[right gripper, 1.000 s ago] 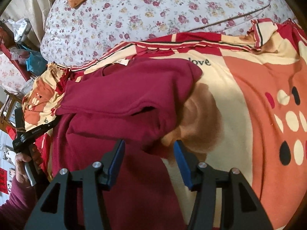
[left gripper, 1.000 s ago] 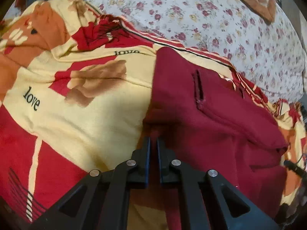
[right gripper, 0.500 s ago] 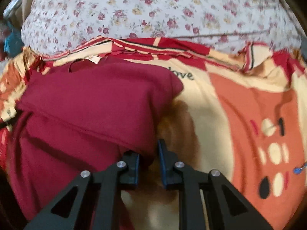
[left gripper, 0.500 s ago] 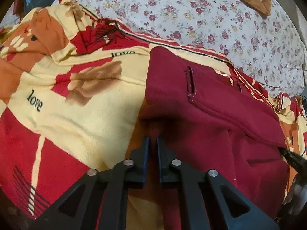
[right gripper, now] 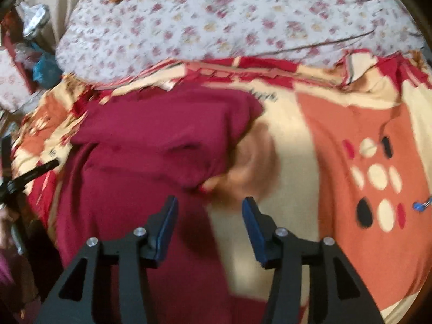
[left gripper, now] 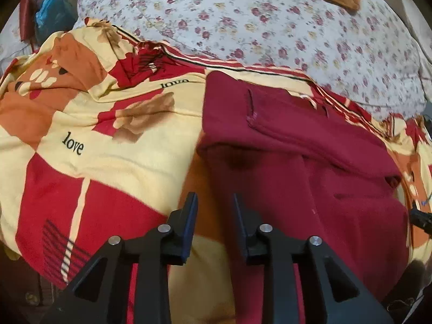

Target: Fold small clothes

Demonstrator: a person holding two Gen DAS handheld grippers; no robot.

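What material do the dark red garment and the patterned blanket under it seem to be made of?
The dark red garment looks like a soft matte knit, perhaps cotton jersey or fleece: it folds thickly with no shine. The patterned blanket looks like plush printed fleece; its surface seems slightly fuzzy, and its edges lie in soft rounded creases. Neither fibre can be confirmed.

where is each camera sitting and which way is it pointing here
Left wrist: on the left tongs, looking forward over the maroon garment's left edge; open fingers show.
Right wrist: on the right tongs, looking forward over the garment's right edge; open fingers show.
Shared: garment, patterned blanket, floral quilt.
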